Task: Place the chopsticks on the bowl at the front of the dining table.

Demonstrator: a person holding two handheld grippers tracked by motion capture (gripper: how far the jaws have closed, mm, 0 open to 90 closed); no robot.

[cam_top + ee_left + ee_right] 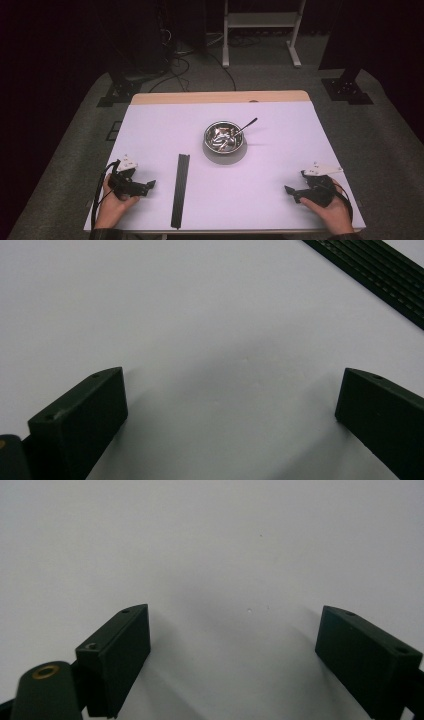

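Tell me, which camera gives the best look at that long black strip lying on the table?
The high view: the whole black strip shows there, lying between the left gripper and the bowl. The left gripper view catches just one ridged stretch of it in its upper right corner. The right gripper view looks at bare table.

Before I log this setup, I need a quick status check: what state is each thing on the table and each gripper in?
Left gripper: open, holding nothing, low over the table.
Right gripper: open, holding nothing, low over the table.
Metal bowl: upright, mid-table, with small pieces inside.
Spoon: leaning in the bowl, handle over the rim toward the far right.
Black strip: lying flat, running near to far, right of the left gripper.
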